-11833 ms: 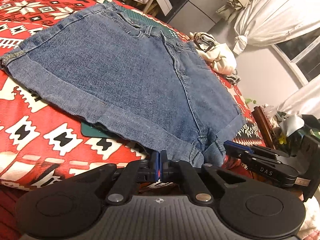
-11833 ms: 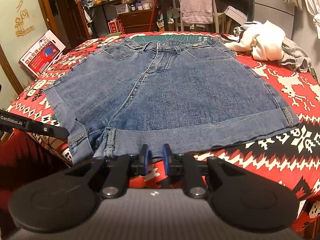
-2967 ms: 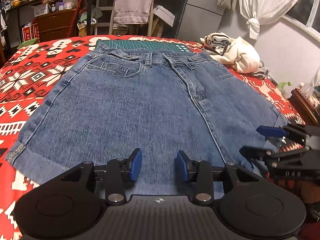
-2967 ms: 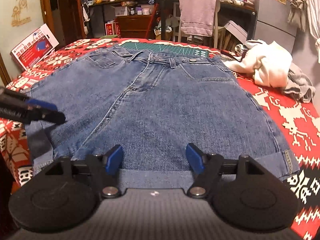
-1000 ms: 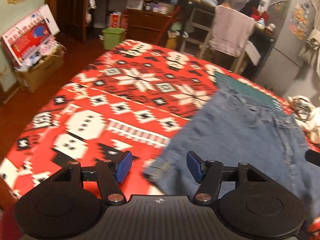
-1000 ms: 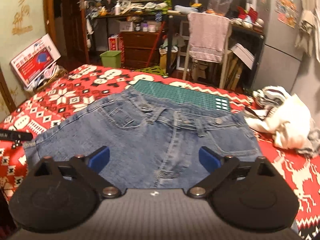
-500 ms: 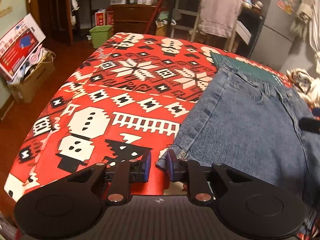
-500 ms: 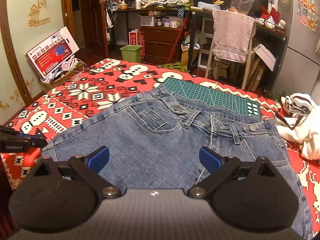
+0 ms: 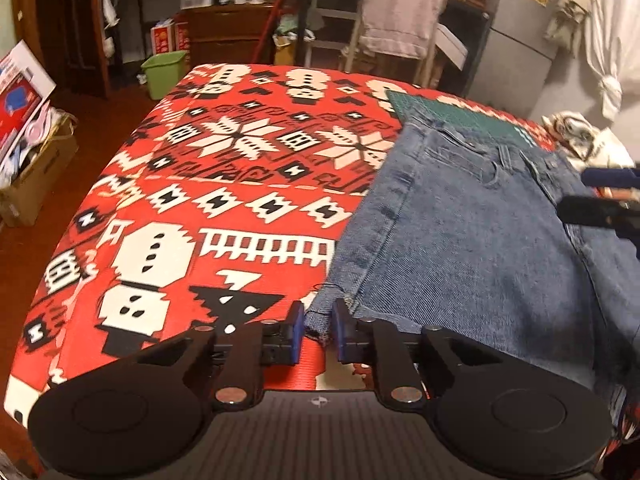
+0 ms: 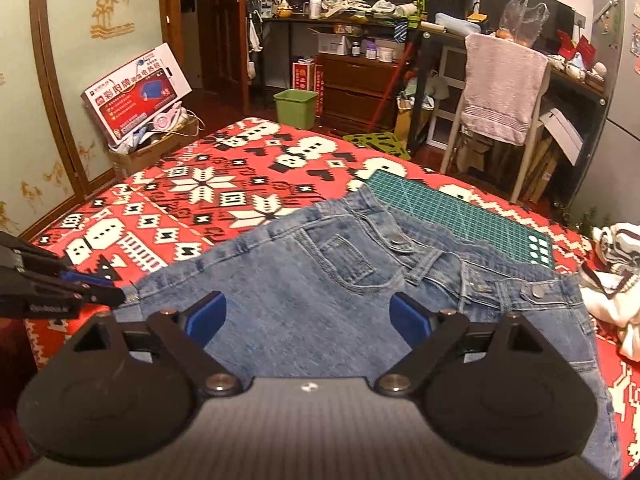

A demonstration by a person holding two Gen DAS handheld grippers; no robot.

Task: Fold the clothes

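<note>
Denim shorts [image 9: 472,248]: faded blue, front side up, spread flat on the red patterned cloth [image 9: 224,184] over the worktop; waistband partly on a green cutting mat [image 10: 460,216].
Hidden: near hem cut off behind both tools.
Lie: waistband far, leg hems near.
Left tool [image 9: 316,330]: nearly closed, pinching the shorts' near left hem corner.
Right tool [image 10: 308,320]: spread wide, holding nothing, above the denim.

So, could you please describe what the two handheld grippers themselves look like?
Both match: the left gripper and right gripper have matte black bodies with two round discs, black linkage arms with silver pivot screws, and blue pads on the fingers. A small white mark sits centred on each grey ribbed base. No cables or sleeves show.
</note>
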